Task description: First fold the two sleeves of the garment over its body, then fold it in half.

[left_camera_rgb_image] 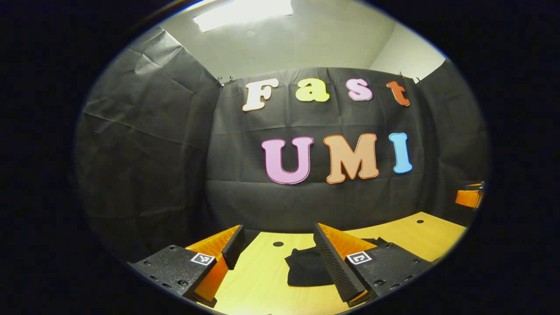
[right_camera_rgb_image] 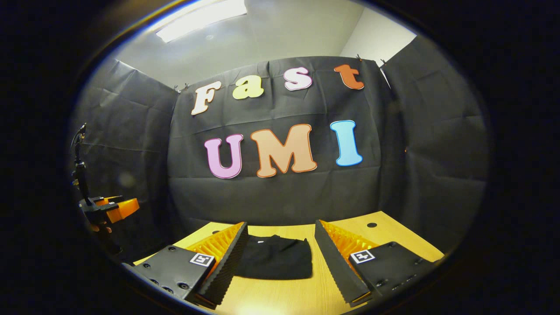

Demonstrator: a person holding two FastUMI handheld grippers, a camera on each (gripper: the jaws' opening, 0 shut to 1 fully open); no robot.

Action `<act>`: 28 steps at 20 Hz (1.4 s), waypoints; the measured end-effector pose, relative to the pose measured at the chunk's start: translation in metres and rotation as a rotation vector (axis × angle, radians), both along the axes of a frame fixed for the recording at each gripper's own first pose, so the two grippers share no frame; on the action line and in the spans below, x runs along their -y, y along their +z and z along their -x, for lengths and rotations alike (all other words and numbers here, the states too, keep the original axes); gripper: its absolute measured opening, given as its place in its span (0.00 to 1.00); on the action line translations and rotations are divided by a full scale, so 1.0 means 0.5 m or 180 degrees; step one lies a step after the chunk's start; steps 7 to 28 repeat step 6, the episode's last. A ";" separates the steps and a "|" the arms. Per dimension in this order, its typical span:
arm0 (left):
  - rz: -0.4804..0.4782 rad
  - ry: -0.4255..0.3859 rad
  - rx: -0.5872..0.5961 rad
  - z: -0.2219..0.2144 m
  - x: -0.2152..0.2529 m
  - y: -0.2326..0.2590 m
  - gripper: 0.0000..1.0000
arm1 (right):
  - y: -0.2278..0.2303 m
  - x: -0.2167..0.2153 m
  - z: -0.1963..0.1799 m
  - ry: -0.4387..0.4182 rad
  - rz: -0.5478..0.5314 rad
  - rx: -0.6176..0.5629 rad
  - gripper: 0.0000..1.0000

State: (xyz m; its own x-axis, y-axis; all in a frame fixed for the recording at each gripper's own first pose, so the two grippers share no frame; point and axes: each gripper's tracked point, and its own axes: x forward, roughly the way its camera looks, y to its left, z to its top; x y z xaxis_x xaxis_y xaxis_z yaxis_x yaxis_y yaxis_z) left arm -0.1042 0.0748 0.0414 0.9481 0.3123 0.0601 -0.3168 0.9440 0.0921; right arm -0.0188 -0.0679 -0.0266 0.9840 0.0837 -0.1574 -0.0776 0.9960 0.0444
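A black garment (right_camera_rgb_image: 274, 258) lies folded into a compact block on the wooden table (right_camera_rgb_image: 319, 297). In the right gripper view it rests between and beyond my right gripper's (right_camera_rgb_image: 280, 253) open fingers, with nothing pinched. In the left gripper view the same garment (left_camera_rgb_image: 308, 267) lies ahead, partly hidden behind the right-hand finger of my left gripper (left_camera_rgb_image: 278, 253), which is open and held above the table. The other gripper (right_camera_rgb_image: 109, 208), with a hand on it, shows at the far left of the right gripper view, and as a gripper edge (left_camera_rgb_image: 470, 197) at the far right of the left gripper view.
Black cloth walls close in the table at the back and on both sides. Small dark holes (left_camera_rgb_image: 278, 243) dot the tabletop (left_camera_rgb_image: 262, 284). A thin black stand (right_camera_rgb_image: 78, 166) rises at the left of the right gripper view.
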 end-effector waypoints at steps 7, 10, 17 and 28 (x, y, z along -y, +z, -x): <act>0.0000 -0.0061 0.0057 0.072 0.019 0.047 0.94 | 0.046 0.012 0.097 -0.0048 0.0056 0.0129 0.94; 0.0000 -0.0061 0.0057 0.072 0.019 0.047 0.94 | 0.046 0.012 0.097 -0.0048 0.0056 0.0129 0.94; 0.0000 -0.0061 0.0057 0.072 0.019 0.047 0.94 | 0.046 0.012 0.097 -0.0048 0.0056 0.0129 0.94; 0.0000 -0.0061 0.0057 0.072 0.019 0.047 0.94 | 0.046 0.012 0.097 -0.0048 0.0056 0.0129 0.94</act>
